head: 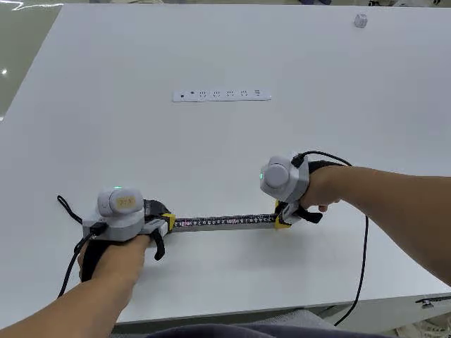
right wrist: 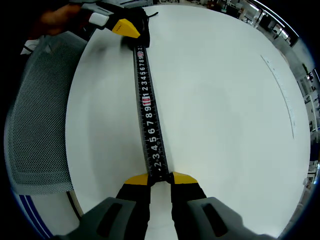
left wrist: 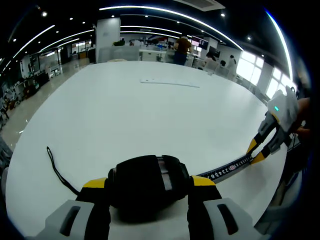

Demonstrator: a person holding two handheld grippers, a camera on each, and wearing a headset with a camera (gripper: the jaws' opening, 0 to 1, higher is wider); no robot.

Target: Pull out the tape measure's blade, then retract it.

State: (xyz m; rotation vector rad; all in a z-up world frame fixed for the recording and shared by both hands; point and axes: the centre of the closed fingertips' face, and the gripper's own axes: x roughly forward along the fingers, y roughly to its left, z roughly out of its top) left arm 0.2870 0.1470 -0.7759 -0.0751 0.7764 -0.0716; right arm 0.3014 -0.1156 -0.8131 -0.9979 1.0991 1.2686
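The black tape measure case (left wrist: 149, 185) sits clamped between the yellow-tipped jaws of my left gripper (left wrist: 150, 182), low on the white table (head: 211, 155) at the left (head: 156, 215). Its blade (head: 224, 222) stretches rightward across the table, numbers facing up (right wrist: 148, 115). My right gripper (right wrist: 160, 176) is shut on the blade's free end (head: 282, 220). In the right gripper view the case (right wrist: 140, 30) lies at the far end of the blade. A thin black wrist strap (left wrist: 60, 172) trails from the case to the left.
A white power strip (head: 221, 94) lies flat mid-table beyond the blade. A small grey object (head: 360, 20) rests near the far right corner. A grey mesh chair back (right wrist: 37, 115) stands off the table's near edge. The gripper cables (head: 363, 260) hang over the front edge.
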